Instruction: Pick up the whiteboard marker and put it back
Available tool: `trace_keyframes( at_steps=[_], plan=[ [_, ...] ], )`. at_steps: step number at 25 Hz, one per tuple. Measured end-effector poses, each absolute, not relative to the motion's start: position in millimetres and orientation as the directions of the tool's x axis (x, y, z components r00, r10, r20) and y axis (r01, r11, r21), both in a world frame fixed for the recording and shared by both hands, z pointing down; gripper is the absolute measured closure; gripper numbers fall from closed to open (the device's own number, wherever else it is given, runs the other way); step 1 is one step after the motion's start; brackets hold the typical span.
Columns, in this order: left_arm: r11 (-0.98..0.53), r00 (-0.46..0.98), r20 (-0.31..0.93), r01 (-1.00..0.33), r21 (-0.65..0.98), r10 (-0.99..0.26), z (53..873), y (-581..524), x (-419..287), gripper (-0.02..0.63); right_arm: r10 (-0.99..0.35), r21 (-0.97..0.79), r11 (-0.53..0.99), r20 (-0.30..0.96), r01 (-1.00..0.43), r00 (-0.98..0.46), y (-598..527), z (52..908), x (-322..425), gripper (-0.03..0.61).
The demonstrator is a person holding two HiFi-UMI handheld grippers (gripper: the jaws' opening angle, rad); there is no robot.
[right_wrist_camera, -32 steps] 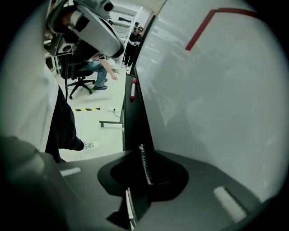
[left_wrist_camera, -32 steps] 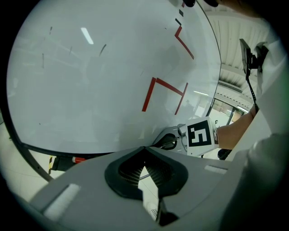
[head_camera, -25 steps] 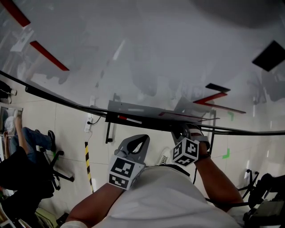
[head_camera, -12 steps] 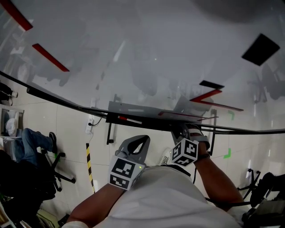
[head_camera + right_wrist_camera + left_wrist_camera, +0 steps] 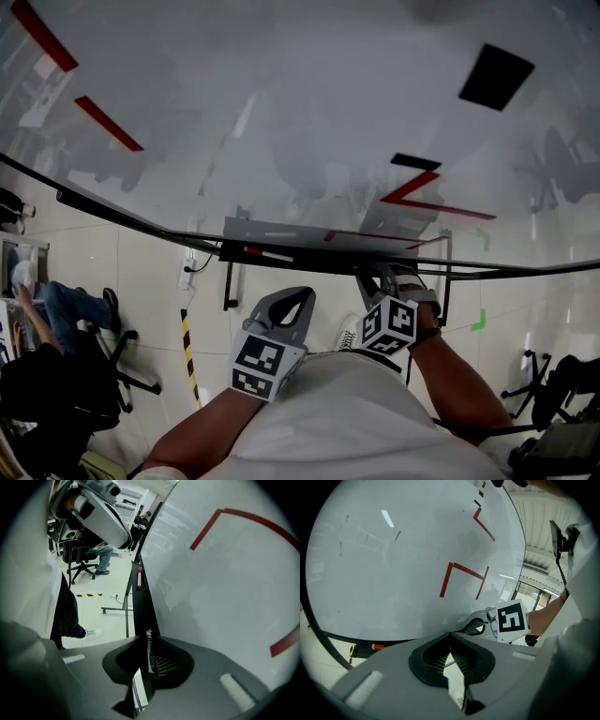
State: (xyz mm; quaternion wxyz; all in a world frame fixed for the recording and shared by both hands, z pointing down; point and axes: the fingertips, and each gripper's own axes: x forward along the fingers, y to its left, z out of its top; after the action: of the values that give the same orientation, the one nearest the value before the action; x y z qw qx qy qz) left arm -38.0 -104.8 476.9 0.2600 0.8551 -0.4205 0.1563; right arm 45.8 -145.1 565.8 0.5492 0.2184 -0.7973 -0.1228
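The whiteboard marker [image 5: 266,252], white with a red cap, lies on the tray [image 5: 309,246] under the whiteboard [image 5: 281,112]. Its red cap [image 5: 377,646] shows in the left gripper view, and the marker [image 5: 138,580] lies along the ledge in the right gripper view. My left gripper [image 5: 304,290] hangs below the tray, right of the marker and apart from it, jaws shut with nothing between them [image 5: 450,634]. My right gripper [image 5: 372,275] sits at the tray's underside further right, shut and empty [image 5: 148,633].
Red lines [image 5: 422,192] and a black rectangle [image 5: 495,75] mark the board. A person on an office chair [image 5: 66,328] sits at the left. A yellow-black floor strip [image 5: 186,347], the board's stand leg [image 5: 228,281] and a green floor mark [image 5: 478,323] lie below.
The head view has shifted, so the board's marks sit higher and further left. The seated person at the left moved. Both grippers stay almost where they were, shut.
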Motion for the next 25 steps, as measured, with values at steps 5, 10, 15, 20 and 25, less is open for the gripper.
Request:
trace_keyframes(
  at_steps=[5, 10, 15, 20, 25],
  plan=[
    [-0.525, 0.603, 0.487, -0.795, 0.304, -0.631, 477, -102, -32, 0.598, -0.500, 0.413, 0.860, 0.799, -0.300, -0.334, -140, 549, 53, 0.537],
    [-0.553, 0.620, 0.486, -0.779, 0.294, -0.615, 475, -99, -20, 0.598, -0.520, 0.292, 0.817, 0.746, -0.496, -0.417, -136, 518, 64, 0.537],
    [-0.579, 0.631, 0.478, -0.768, 0.274, -0.611, 467, -94, -10, 0.598, -0.534, 0.023, 0.734, 0.637, -0.678, -0.556, -128, 488, 78, 0.537],
    [-0.594, 0.642, 0.463, -0.759, 0.267, -0.611, 461, -93, -3, 0.598, -0.568, -0.190, 0.644, 0.530, -0.741, -0.630, -115, 469, 91, 0.537],
    [-0.601, 0.649, 0.451, -0.753, 0.266, -0.613, 457, -90, 3, 0.598, -0.589, -0.241, 0.620, 0.487, -0.747, -0.645, -99, 455, 97, 0.537]
  ],
)
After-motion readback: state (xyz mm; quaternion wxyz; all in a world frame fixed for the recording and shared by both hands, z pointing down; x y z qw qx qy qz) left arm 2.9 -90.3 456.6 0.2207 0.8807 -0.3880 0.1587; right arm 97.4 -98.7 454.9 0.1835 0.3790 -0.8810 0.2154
